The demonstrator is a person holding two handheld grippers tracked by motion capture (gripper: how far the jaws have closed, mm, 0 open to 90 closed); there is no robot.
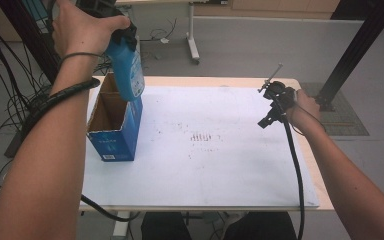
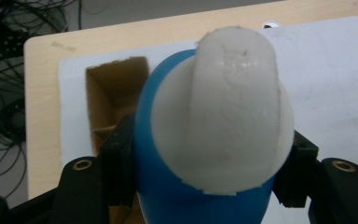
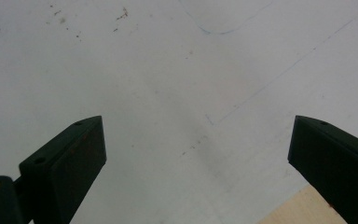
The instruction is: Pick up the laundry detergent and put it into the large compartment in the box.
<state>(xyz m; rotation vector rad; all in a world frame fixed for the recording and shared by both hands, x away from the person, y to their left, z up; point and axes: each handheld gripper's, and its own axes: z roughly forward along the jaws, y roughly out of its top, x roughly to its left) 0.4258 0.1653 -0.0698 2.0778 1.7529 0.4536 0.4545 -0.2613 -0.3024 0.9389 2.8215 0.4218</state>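
We have one blue bottle (image 1: 129, 70) pinched in the left gripper (image 1: 122, 37), hanging cap-up above the open top of the one blue cardboard box (image 1: 114, 131) that stands at the left of the white mat (image 1: 220, 150). In the left gripper view the jaws press on the bottle's blue shoulders just below its white cap (image 2: 233, 93), with the box's open mouth (image 2: 116, 93) beneath.

We judge the bottle to be stiff plastic, smooth and somewhat slippery, and likely weighty if full. The hold below the cap suits it, since the narrow neck keeps it from sliding through. The box looks light and thin-walled, so it could tip if the bottle knocks its rim.

Our right gripper (image 1: 276, 102) rests over the right side of the mat, its jaws spread wide with nothing between them.
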